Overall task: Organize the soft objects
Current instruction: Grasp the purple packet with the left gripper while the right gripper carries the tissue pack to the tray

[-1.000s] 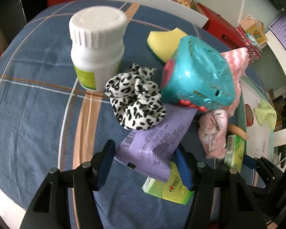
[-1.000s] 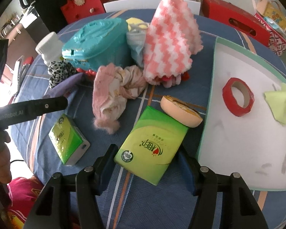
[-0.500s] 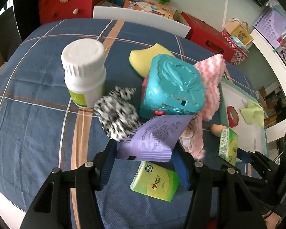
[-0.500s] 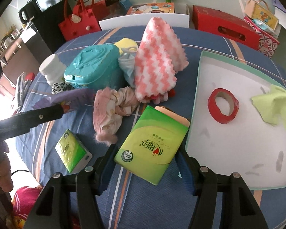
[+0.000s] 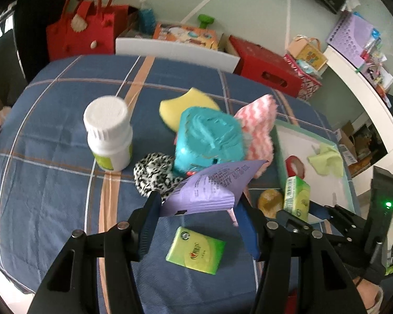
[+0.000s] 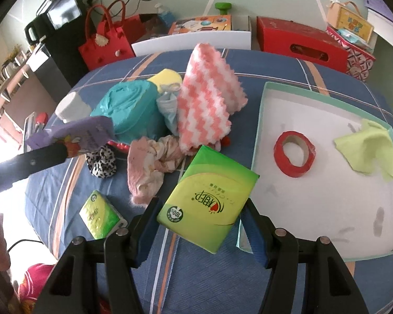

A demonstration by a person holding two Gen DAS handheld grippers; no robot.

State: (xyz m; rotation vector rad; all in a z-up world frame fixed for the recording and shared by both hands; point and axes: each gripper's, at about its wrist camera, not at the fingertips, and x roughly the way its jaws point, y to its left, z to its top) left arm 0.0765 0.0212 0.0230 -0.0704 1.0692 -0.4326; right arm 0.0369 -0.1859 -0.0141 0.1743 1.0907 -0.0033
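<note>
The left gripper point(image 5: 197, 205) clamps a limp purple foil packet point(image 5: 209, 187) by its lower end, above the blue plaid cloth point(image 5: 52, 157); it could sag free, though pad contact looks blurred. The right gripper point(image 6: 200, 216) pinches a green plastic-wrapped tissue pack point(image 6: 209, 198) beside the white mint-rimmed tray point(image 6: 259, 130), whose rim it may snag.

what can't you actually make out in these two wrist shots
- Left wrist view: the print on the purple plastic packet in the left gripper is motion-blurred.
- Right wrist view: the white plastic bottle is half hidden behind that packet.
- Right wrist view: the green tissue pack in the right gripper covers what lies beneath.
</note>
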